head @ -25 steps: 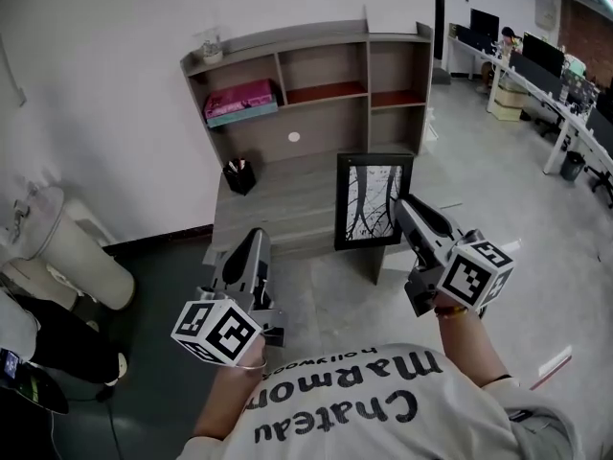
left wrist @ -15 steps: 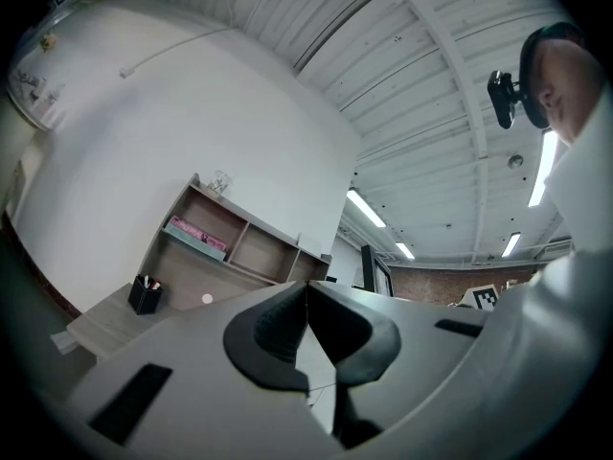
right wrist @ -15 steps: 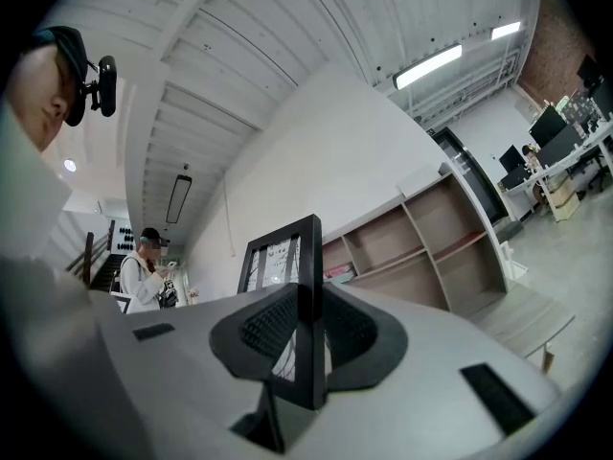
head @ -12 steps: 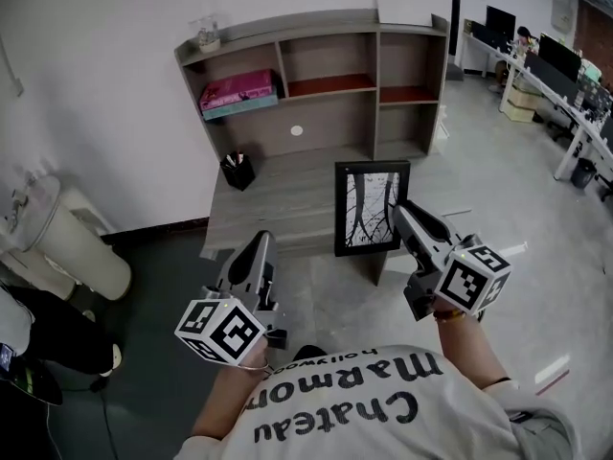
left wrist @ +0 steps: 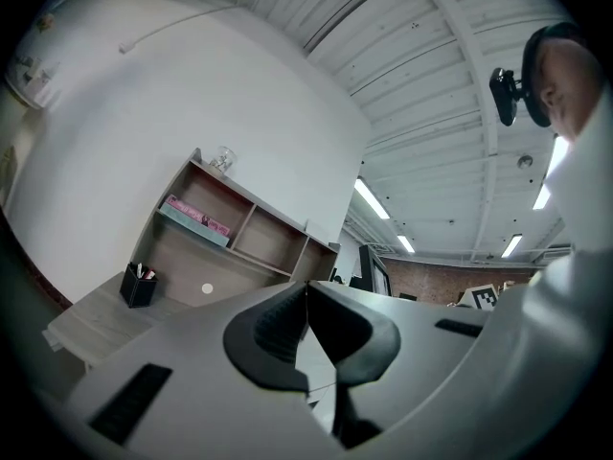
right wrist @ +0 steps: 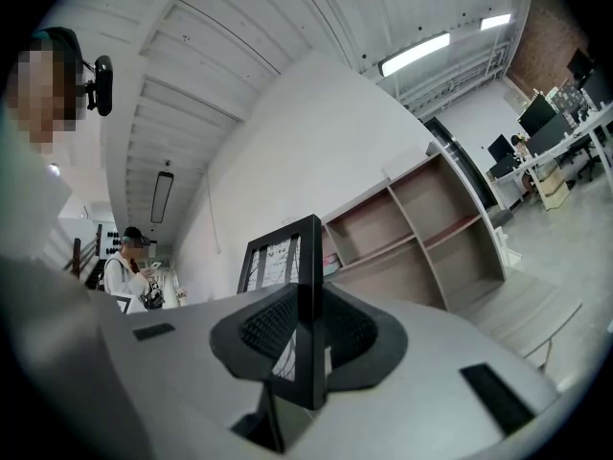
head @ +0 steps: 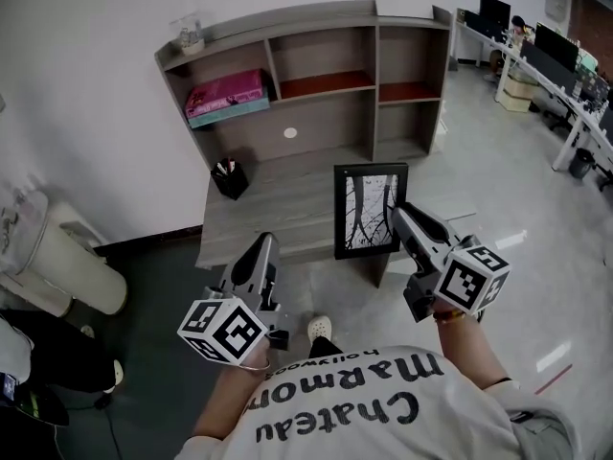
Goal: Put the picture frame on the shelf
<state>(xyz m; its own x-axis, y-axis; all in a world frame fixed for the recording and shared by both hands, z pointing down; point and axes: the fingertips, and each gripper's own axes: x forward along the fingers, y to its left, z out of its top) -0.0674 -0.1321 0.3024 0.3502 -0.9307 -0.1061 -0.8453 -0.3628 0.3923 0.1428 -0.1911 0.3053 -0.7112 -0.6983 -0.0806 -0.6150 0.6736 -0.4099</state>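
A black picture frame (head: pixel 370 210) with a black-and-white branch print hangs upright in front of the desk, held by its right edge in my right gripper (head: pixel 400 211). In the right gripper view the frame (right wrist: pixel 283 257) stands edge-on with both pads (right wrist: pixel 266 328) pressed on its edge. My left gripper (head: pixel 264 245) is low at the left, empty, its pads (left wrist: pixel 280 324) touching. The grey shelf unit (head: pixel 316 75) with open compartments stands on the desk (head: pixel 278 204) ahead; it also shows in the left gripper view (left wrist: pixel 251 240) and the right gripper view (right wrist: pixel 421 228).
A pink box (head: pixel 228 97) lies in the left compartment, a glass jar (head: pixel 189 33) stands on the shelf top, a black pen holder (head: pixel 229 178) sits on the desk. A cream bin (head: pixel 67 266) stands at left. Office desks (head: pixel 556 65) at far right. A person (right wrist: pixel 129 262) stands behind.
Both grippers and the frame have come closer to the desk and shelf, which now sit larger and lower in the head view. A shoe now shows below the desk edge.
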